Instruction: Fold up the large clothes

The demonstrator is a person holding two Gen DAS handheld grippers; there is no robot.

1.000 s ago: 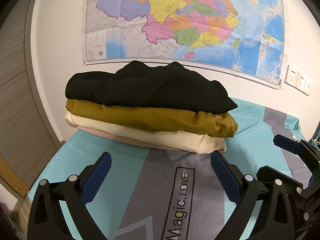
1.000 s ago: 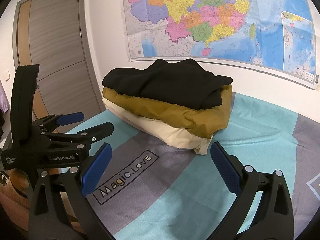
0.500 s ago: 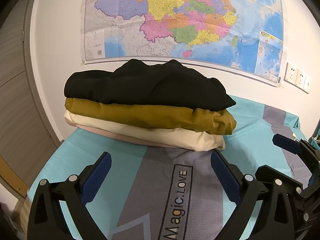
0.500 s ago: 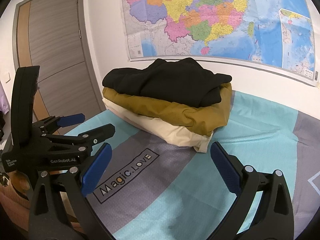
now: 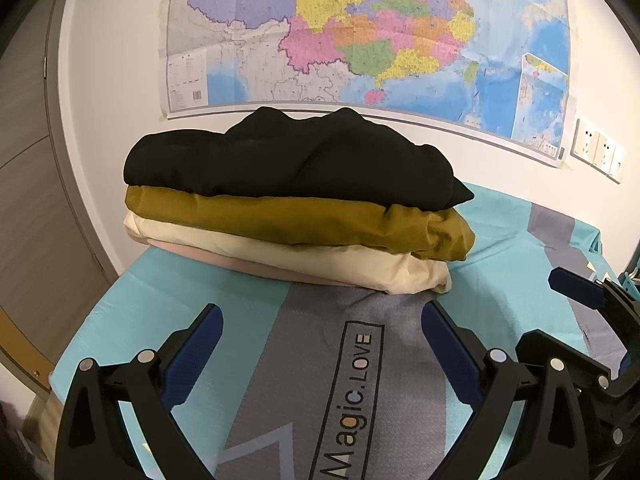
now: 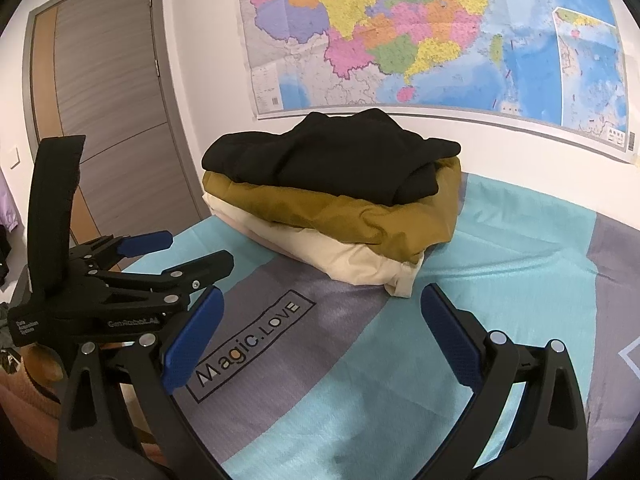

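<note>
The stack of folded clothes [image 5: 296, 208] sits on the bed sheet [image 5: 512, 232] below the wall map [image 5: 360, 32]: black garment [image 6: 332, 156] on top, mustard one [image 6: 360, 216] under it, cream one [image 6: 352, 264] lowest. My left claw [image 5: 320, 344] hangs in front of the stack, fingers spread, holding nothing. My right claw [image 6: 320, 328] does likewise, beside the "Magic.LOVE" print [image 6: 252, 344].
</note>
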